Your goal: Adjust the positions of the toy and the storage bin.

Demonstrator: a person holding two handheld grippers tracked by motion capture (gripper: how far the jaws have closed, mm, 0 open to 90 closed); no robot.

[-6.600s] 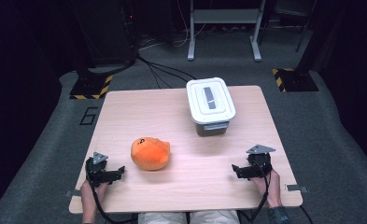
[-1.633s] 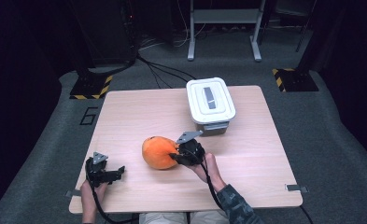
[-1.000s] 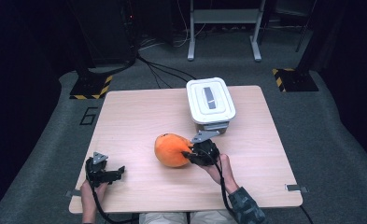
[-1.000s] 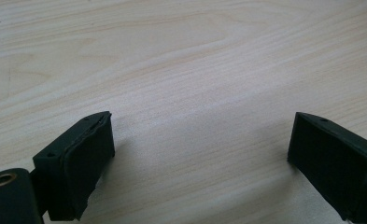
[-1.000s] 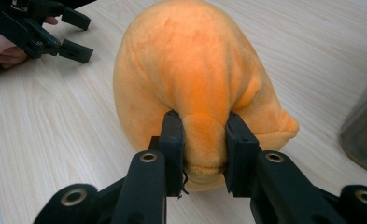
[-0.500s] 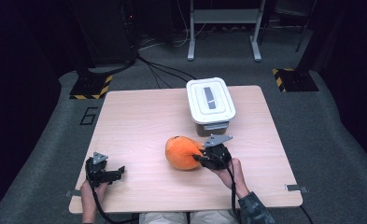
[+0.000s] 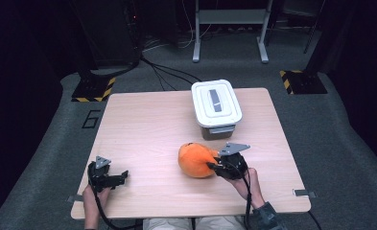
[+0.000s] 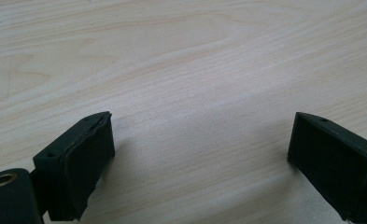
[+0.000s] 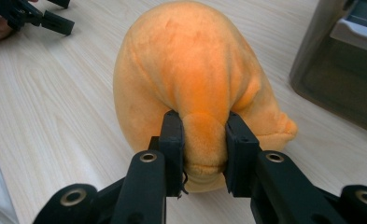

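One orange plush toy, rounded and lumpy with a soft short-pile fabric skin, lies on the pale wood-grain table in the lower centre of the high view, just below the white lidded plastic box. Right gripper sits at the toy's right flank, its black ribbed jaws clamped on a pinched fold of plush, seen low in the right gripper view. Left gripper rests at the lower left of the table, well apart from the toy, jaws spread wide over bare wood.
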